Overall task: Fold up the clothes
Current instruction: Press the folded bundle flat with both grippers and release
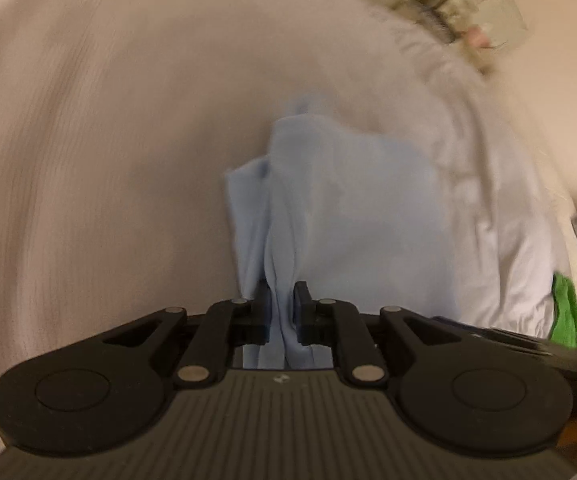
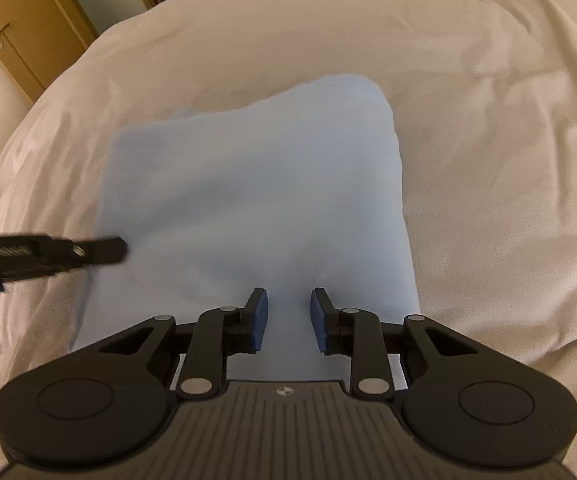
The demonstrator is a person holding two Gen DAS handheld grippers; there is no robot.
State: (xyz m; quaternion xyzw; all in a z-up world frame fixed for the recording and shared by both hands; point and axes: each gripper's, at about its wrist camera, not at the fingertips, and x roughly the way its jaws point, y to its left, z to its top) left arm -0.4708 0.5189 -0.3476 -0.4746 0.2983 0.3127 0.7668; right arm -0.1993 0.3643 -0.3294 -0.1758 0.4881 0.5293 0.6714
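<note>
A white bedsheet (image 2: 488,80) covers the bed, with the light blue garment (image 2: 256,200) folded flat at its centre. The left gripper (image 1: 281,300) pinches a bunched fold at 6 o'clock; the right gripper (image 2: 289,314) hovers parted, holding nothing. A tug from the left could undo the fold. Motion blur hides the green cloth (image 1: 568,312) at 4 o'clock

left gripper (image 1: 282,308) pinches a fold of cloth. right gripper (image 2: 288,316) points downward, its jaws apart, gripping nothing.
</note>
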